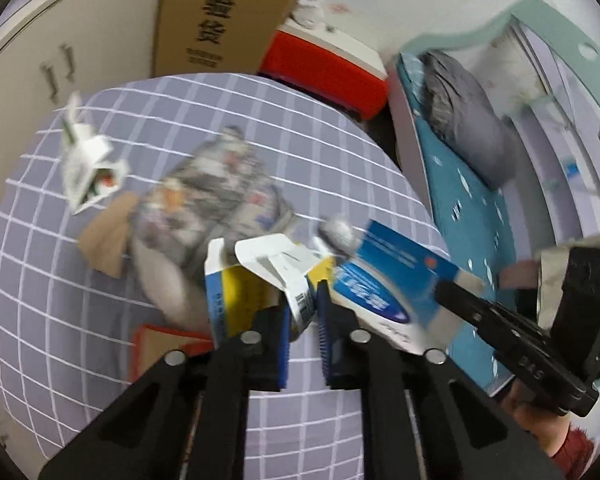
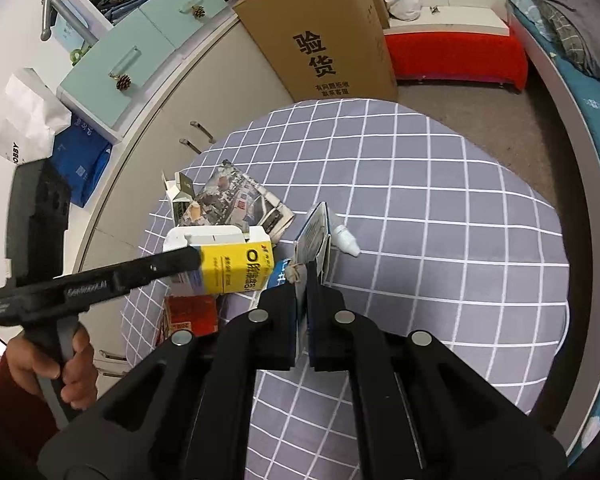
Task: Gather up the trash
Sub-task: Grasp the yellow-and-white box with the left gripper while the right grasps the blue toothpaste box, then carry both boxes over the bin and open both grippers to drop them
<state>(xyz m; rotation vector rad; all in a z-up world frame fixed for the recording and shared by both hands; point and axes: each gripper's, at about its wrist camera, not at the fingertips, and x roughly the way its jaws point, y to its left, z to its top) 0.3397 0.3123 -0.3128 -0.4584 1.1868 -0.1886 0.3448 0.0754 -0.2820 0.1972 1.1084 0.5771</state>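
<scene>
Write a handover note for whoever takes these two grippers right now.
Left gripper: shut on the white flap of the yellow carton.
Right gripper: shut on the blue-and-white box.
On the checked cloth: crumpled magazine, torn white carton, small white bottle, red packet, brown card scrap.
Done: two boxes gripped.
Left: no bin shows; bin both, then collect the rest.
</scene>
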